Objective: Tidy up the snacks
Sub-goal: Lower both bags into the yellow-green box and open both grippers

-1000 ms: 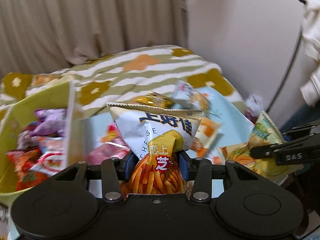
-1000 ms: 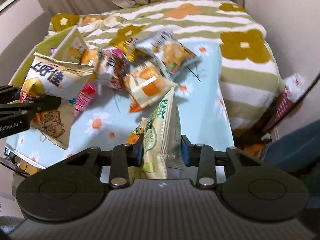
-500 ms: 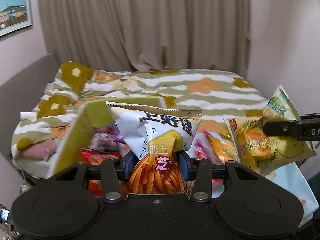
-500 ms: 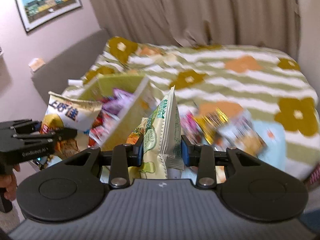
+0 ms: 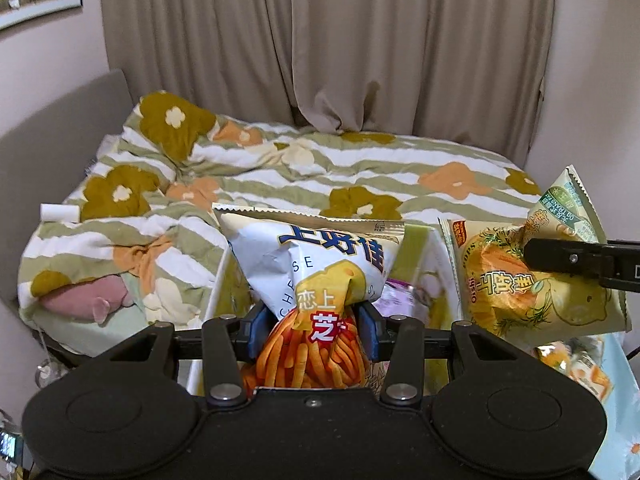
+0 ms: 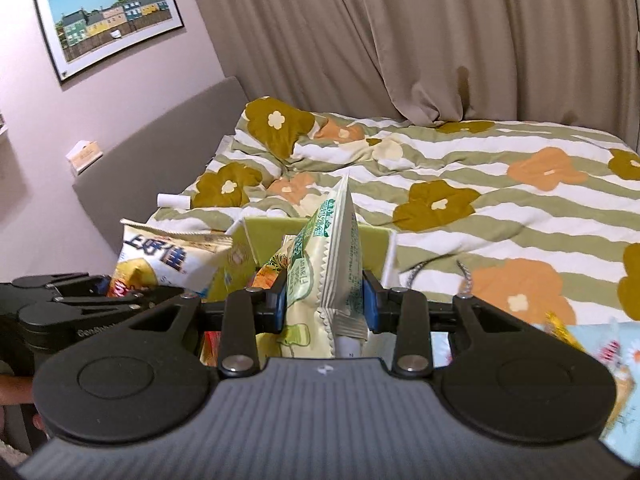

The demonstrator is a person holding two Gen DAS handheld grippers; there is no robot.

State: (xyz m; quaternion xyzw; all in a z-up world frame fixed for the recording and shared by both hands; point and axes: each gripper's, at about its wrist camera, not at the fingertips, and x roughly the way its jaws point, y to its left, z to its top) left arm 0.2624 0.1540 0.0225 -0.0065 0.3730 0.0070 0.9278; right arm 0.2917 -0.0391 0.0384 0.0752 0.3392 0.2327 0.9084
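Observation:
My left gripper (image 5: 310, 330) is shut on a white and orange cheese stick snack bag (image 5: 316, 272) and holds it over the green box (image 5: 416, 248), which has several snacks inside. My right gripper (image 6: 324, 306) is shut on a pale green and yellow chip bag (image 6: 332, 264), also held above the green box (image 6: 272, 236). In the left wrist view the right gripper's fingers (image 5: 576, 260) pinch the chip bag (image 5: 528, 280) at the right. In the right wrist view the left gripper (image 6: 120, 300) holds the cheese stick bag (image 6: 168, 256) at the left.
A bed with a striped flowered duvet (image 5: 320, 176) lies behind the box. A pale blue flowered cloth (image 6: 592, 348) with loose snack packets (image 5: 576, 364) lies to the right. Beige curtains (image 6: 440, 40) hang behind; a grey headboard (image 6: 160, 152) stands at the left.
Both grippers have swung left and up from the blue cloth towards the green box, each carrying its bag. The box now sits directly under and behind both bags.

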